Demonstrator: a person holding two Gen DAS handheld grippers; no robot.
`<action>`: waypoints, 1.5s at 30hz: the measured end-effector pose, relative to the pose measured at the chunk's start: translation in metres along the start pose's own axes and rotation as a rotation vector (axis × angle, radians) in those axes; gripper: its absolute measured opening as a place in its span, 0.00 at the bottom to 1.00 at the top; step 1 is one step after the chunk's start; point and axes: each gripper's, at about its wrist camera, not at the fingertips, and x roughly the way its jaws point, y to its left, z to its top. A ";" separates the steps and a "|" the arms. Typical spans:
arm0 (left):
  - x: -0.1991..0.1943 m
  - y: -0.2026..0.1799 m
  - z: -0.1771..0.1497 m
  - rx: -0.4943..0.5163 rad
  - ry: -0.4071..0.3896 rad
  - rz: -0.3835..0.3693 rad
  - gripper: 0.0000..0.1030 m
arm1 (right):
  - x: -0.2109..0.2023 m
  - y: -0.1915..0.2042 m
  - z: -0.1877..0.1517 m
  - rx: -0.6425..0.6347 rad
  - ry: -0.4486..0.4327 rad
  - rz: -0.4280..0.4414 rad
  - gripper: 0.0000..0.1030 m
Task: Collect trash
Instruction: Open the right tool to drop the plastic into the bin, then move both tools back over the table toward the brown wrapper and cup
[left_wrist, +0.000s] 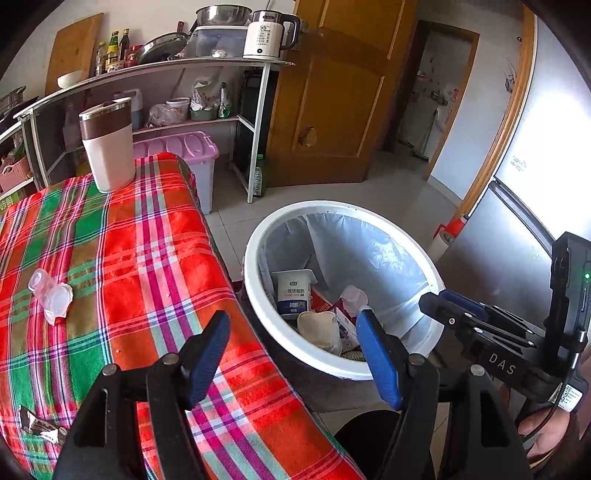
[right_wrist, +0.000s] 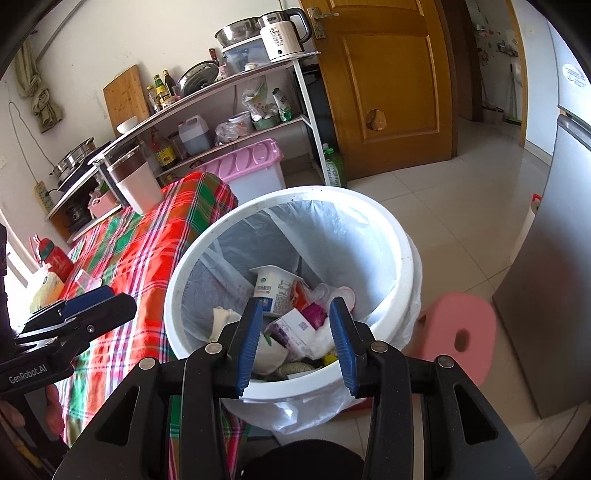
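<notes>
A white bin (left_wrist: 258, 295) with a clear liner stands on the floor beside the table; it also shows in the right wrist view (right_wrist: 177, 280). It holds a yogurt cup (right_wrist: 275, 286), a small pink bottle (left_wrist: 354, 297), cartons and wrappers. My left gripper (left_wrist: 295, 354) is open and empty over the table edge and bin rim. My right gripper (right_wrist: 297, 332) is open and empty, just above the bin's near rim. On the plaid tablecloth (left_wrist: 155, 258) lie a clear plastic bottle with peeled lid (left_wrist: 51, 297) and a dark wrapper (left_wrist: 38, 428).
A tall white and brown tumbler (left_wrist: 107, 147) stands at the table's far end. A red bottle (right_wrist: 53, 258) stands on the table. A pink stool (right_wrist: 458, 332) sits right of the bin. A shelf rack, pink storage box (left_wrist: 184, 151), wooden door and fridge (left_wrist: 524, 206) surround the floor.
</notes>
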 end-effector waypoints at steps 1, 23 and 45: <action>-0.003 0.002 -0.001 -0.003 -0.005 0.007 0.70 | -0.001 0.002 -0.001 0.000 -0.002 0.004 0.38; -0.068 0.079 -0.038 -0.095 -0.101 0.144 0.71 | -0.003 0.074 -0.014 -0.080 -0.012 0.101 0.43; -0.082 0.170 -0.096 -0.281 -0.025 0.318 0.75 | 0.022 0.146 -0.026 -0.193 0.051 0.209 0.46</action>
